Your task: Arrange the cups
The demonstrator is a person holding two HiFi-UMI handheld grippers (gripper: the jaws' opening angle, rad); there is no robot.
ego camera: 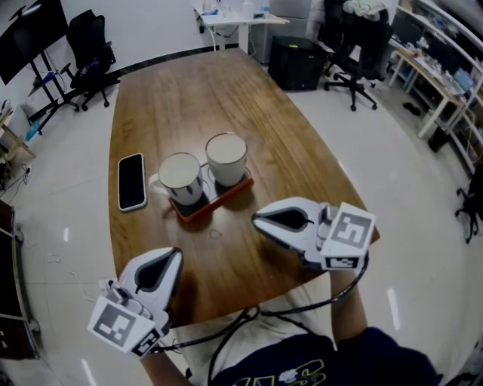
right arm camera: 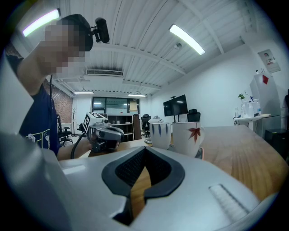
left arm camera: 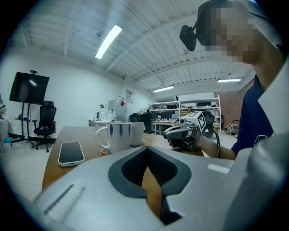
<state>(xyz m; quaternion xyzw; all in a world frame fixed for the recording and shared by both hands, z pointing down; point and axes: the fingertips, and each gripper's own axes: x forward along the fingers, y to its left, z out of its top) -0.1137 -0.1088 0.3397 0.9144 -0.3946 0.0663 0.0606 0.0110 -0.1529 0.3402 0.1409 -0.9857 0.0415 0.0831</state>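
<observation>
Two white cups stand upright on an orange tray (ego camera: 226,197) in the middle of the wooden table. The left cup (ego camera: 181,178) has a handle and blue marks (left arm camera: 116,136). The right cup (ego camera: 226,158) bears a red leaf (right arm camera: 188,137). My left gripper (ego camera: 170,257) rests shut and empty near the table's front edge, left of the tray. My right gripper (ego camera: 256,219) is shut and empty too, just right of the tray's near end. In each gripper view the opposite gripper shows: the right gripper (left arm camera: 168,133) and the left gripper (right arm camera: 118,132).
A phone (ego camera: 131,181) lies face up on the table (ego camera: 211,98) left of the tray. Office chairs (ego camera: 90,53), a white desk (ego camera: 238,22) and shelves ring the table. A cable (ego camera: 226,335) runs between the grippers at the person's chest.
</observation>
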